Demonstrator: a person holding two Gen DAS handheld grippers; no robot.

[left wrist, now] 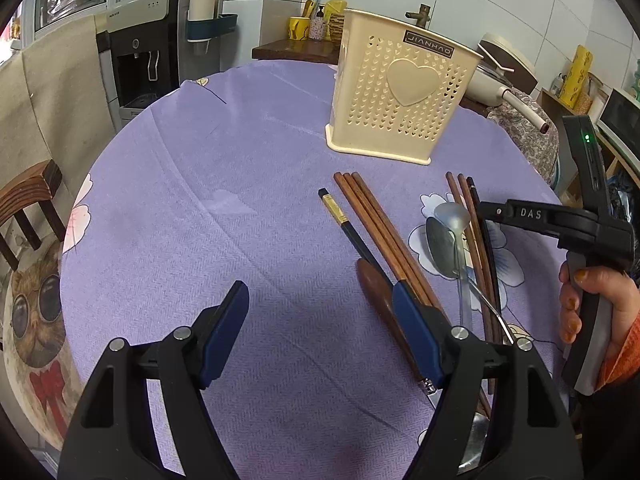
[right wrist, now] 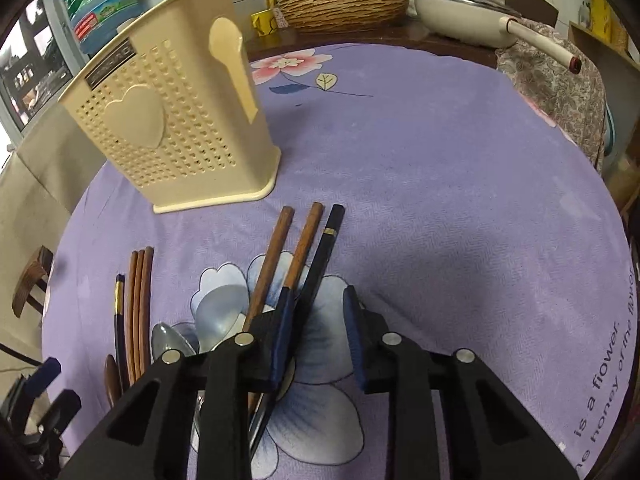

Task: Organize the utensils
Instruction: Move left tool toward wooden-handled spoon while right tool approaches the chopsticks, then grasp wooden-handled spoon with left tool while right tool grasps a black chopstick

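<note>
Right gripper (right wrist: 318, 336) over the near chopstick group, holder ahead.

The holder (right wrist: 176, 128) stands upright on the cloth (right wrist: 440, 200). Just short of its base lie two brown chopsticks (right wrist: 280, 248) and a black chopstick (right wrist: 326, 248), their long axes running toward the holder and back under the right gripper. The black chopstick passes between the right jaws, which stand narrowly apart; the left pad (right wrist: 282, 336) lies against it, the right pad (right wrist: 354, 336) is clear, so no clamp is judged yet. Spoons (right wrist: 218, 312) lie beside this group, away from the holder. The left gripper (left wrist: 320, 336), jaws wide and empty, sits by the other brown chopsticks (left wrist: 372, 216); the right hand is nearer.
</note>
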